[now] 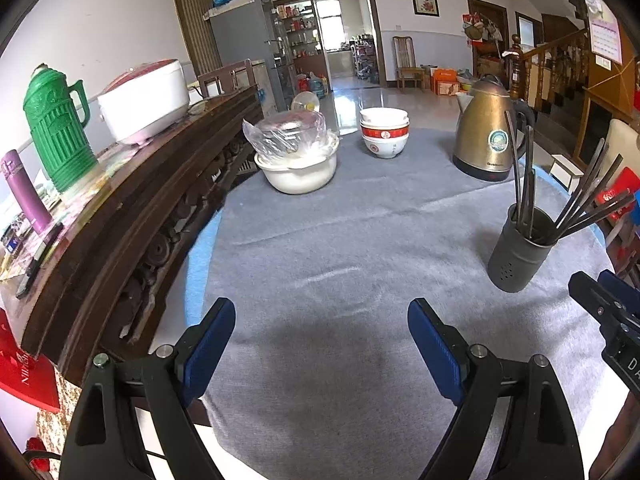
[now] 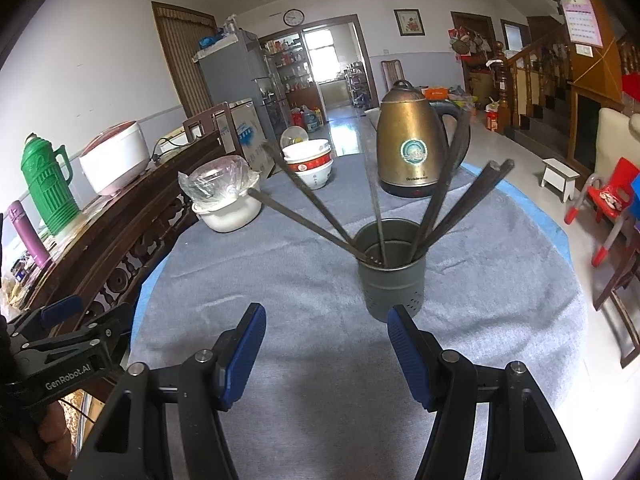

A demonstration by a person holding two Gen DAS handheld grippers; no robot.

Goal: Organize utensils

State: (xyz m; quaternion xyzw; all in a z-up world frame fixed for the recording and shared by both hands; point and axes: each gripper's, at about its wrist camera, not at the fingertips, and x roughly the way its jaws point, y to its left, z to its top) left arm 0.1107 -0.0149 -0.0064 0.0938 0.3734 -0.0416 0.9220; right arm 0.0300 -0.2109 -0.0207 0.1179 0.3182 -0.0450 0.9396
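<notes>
Both tools, left and right, agape, empty ("GenRobot.AI" on left).

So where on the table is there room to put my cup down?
The biggest bare patch of grey cloth lies between the open left gripper, the chopstick holder and the plastic-covered basin. Another gap sits between the stacked bowls and the kettle. The far edge, where those stand, is crowded; so is the wooden sideboard.
</notes>
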